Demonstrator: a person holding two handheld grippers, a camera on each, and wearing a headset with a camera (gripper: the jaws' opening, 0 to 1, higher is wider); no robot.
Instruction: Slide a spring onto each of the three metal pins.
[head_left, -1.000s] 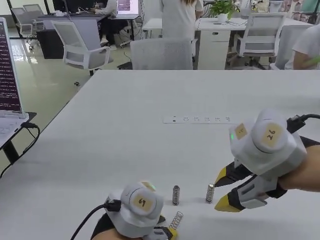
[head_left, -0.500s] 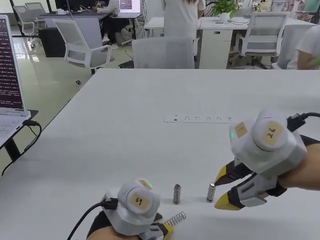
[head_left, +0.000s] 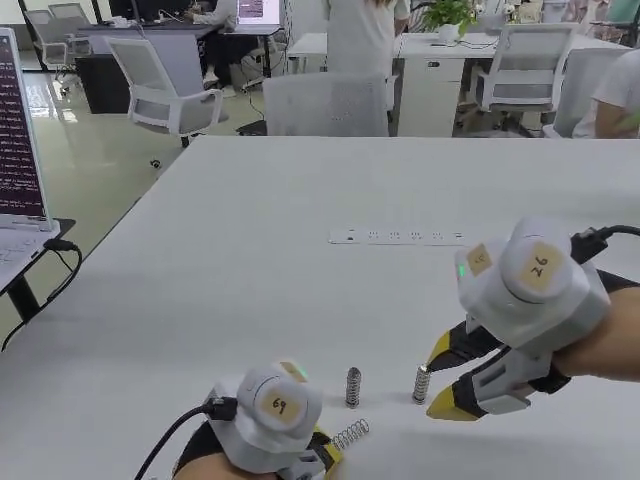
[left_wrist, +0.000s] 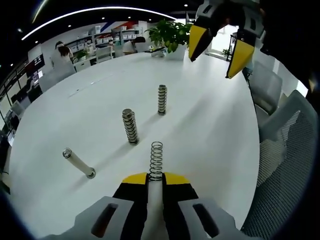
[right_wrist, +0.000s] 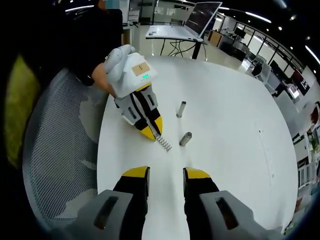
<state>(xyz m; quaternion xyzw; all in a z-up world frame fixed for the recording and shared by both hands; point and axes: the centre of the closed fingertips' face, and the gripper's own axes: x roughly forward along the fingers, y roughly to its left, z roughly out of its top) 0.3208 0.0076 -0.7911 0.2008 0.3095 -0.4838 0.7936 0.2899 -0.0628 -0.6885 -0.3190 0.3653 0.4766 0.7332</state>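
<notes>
Head view: the left gripper pinches a spring just short of the middle pin; the right gripper hangs spread to that pin's right. Left gripper view: a bare pin stands to its left. Right gripper view: the spring's tip lies just beside it.

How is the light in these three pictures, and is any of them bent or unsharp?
Head view: even, soft light, straight lines, the white table sharp with faint shadows. Left gripper view: strong fisheye bend at the table's edge, yet the held spring is sharp. Right gripper view: same bend; ceiling lights are bright strips.
</notes>
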